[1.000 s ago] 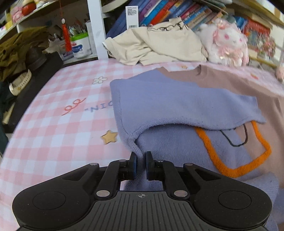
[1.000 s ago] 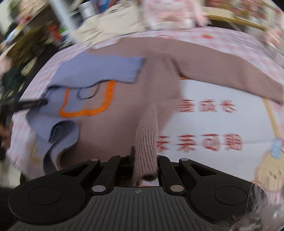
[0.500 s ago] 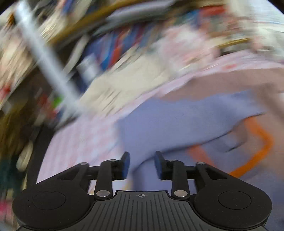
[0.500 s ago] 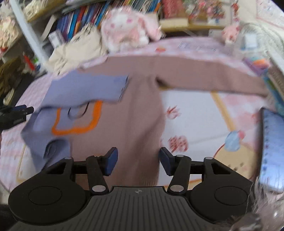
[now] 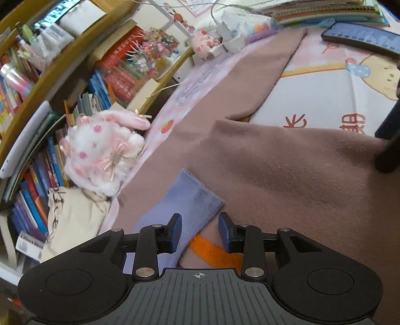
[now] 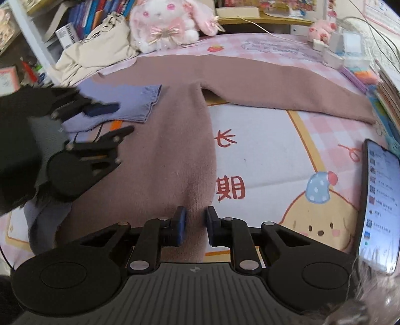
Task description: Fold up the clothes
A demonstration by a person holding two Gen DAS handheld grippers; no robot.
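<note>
A pink checked cover with cartoon prints spreads over what looks like a bed, hemmed in by crowded bookshelves, a plush rabbit, a heap of cream cloth and a phone lying face up at the right edge. The sweater, mauve on one half and lavender on the other, lies flat and face up; its lavender sleeve is already folded across the chest, while the mauve sleeve stretches out straight toward the right. The right hand-held gripper sits low at the hem on the mauve side, its jaws closing with a ridge of knit between them, though the pads do not yet seem to press it. The left hand-held gripper hovers over the folded cuff at a middling gap, holding nothing. To do this step well, I judge the right side should bite a full pinch of hem, both layers, before lifting, or the soft knit will slip and stretch. The left would best take the shoulder or side seam on the same half, so the edge folds as a straight line. The outstretched sleeve needs folding in first or along with it, kept clear of the phone, without dragging the lavender sleeve out of place.
</note>
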